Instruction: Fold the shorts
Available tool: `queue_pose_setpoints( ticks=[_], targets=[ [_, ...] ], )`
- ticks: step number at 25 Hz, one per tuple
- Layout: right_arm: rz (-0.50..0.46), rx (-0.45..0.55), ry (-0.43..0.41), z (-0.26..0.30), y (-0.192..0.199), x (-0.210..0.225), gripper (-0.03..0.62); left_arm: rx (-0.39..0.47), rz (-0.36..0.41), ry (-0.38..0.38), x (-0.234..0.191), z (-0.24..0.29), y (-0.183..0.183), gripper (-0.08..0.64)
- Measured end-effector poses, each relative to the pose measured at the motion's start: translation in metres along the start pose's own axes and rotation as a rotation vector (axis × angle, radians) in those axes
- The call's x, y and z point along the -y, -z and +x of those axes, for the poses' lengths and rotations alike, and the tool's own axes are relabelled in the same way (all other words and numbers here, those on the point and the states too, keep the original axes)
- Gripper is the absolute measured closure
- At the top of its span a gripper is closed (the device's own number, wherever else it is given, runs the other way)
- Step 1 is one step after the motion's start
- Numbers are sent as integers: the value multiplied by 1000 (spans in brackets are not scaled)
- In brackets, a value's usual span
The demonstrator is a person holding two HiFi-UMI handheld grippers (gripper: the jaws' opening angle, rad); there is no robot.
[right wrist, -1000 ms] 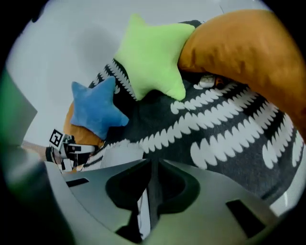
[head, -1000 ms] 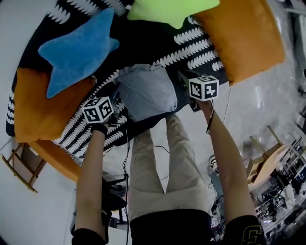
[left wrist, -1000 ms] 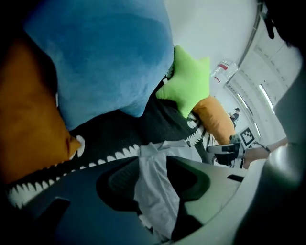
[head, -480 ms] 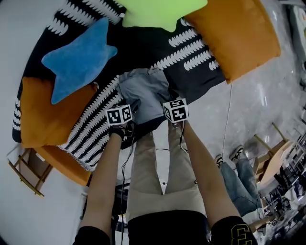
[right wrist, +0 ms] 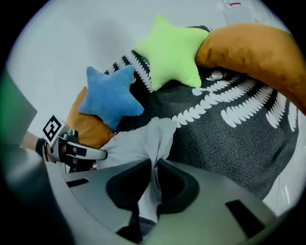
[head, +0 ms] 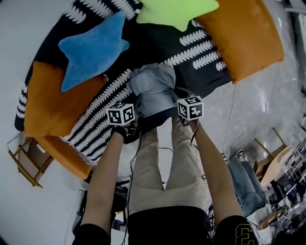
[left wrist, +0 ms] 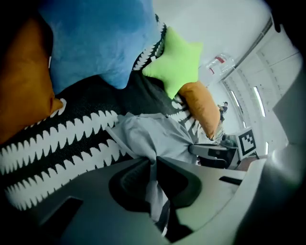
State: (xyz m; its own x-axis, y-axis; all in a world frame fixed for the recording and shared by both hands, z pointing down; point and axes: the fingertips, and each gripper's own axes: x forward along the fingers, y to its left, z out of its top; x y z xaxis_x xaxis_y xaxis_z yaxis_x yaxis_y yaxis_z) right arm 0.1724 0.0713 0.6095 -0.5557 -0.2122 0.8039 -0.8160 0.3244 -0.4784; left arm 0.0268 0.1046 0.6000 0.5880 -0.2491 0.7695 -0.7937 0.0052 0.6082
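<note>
As jaws just clamped shorts [head: 153,88], arms [head: 106,172] outstretched

The right tongs [right wrist: 154,182], jaws just closed, pinch the grey shorts [right wrist: 138,141] on the black patterned blanket [right wrist: 224,139].

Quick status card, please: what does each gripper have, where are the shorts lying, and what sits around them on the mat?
Left gripper: jaws have just closed, pinching the near edge of the grey shorts
Right gripper: jaws have just closed, pinching the same near edge further right
Shorts: bunched, lying on the black-and-white mat close to its near edge
Surroundings: blue star cushion, green star cushion, orange cushions at left and right
Contact: cushions lie apart from the shorts
</note>
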Motion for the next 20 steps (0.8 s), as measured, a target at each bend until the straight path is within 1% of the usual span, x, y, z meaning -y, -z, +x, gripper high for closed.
queue_pose_setpoints(
  ticks=[3, 6, 10, 14, 17, 20],
  targets=[
    [31, 48, -37, -25, -20, -15, 538, 30, 51, 52, 16, -26, -15, 518],
    [30, 95, -58, -49, -40, -23, 538, 72, 85, 95, 36, -47, -35, 518],
    [13, 162, -63, -83, -64, -23, 540, 104, 156, 133, 68, -63, -59, 518],
    [-9, 248, -61, -102, -103, -19, 540, 158, 242, 154, 88, -70, -102, 518],
    [-39, 327, -39, -112, -138, -17, 540, 220, 295, 173, 99, -73, -141, 518],
    [-89, 430, 39, -118, -166, -6, 540, 279, 341, 207, 108, -68, -170, 518]
  ],
)
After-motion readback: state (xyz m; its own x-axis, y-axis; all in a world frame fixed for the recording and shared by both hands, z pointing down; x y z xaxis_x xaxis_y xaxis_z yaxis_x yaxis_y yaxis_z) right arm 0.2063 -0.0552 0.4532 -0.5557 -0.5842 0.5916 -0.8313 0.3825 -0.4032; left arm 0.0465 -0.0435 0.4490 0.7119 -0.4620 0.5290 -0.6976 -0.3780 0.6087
